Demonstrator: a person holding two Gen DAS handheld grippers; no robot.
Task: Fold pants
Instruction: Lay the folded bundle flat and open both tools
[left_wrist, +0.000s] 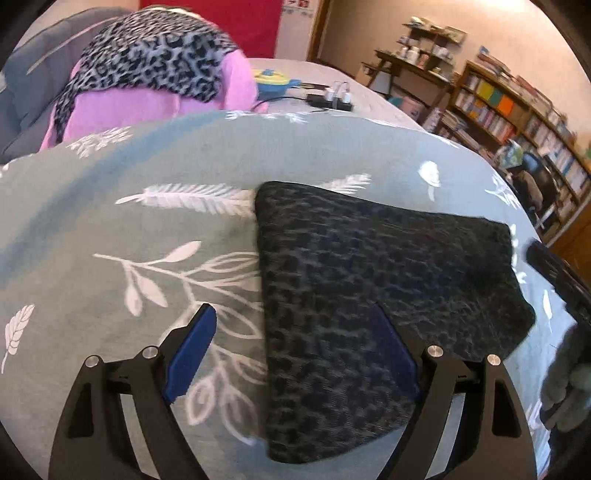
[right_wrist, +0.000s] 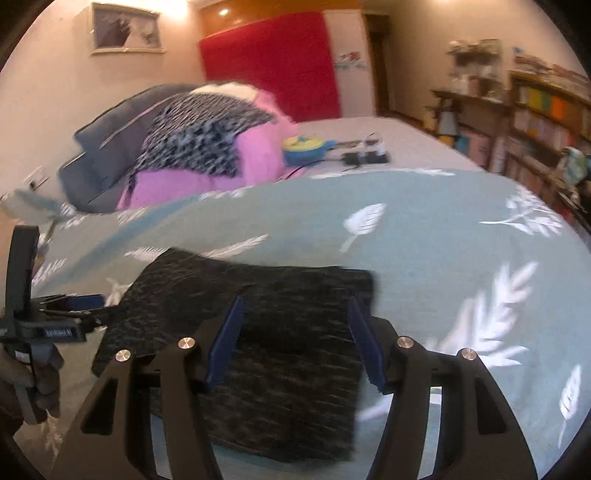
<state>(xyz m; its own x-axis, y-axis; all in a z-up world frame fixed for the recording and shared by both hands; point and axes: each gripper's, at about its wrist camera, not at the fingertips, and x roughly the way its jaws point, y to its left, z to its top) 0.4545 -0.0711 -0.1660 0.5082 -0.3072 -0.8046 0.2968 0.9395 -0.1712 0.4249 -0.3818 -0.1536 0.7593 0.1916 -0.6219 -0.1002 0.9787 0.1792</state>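
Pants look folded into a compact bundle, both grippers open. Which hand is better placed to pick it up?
Right, probably. The right gripper stands open squarely over the dark folded pants. The left gripper straddles only their edge, one finger over the leaf-print bedspread.

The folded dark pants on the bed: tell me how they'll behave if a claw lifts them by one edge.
The folded dark pants are soft cloth lying flat on the bedspread, so they would probably droop. Lifted by one edge, the stacked layers would likely unfold. They look light, and should slide rather than roll if pushed.
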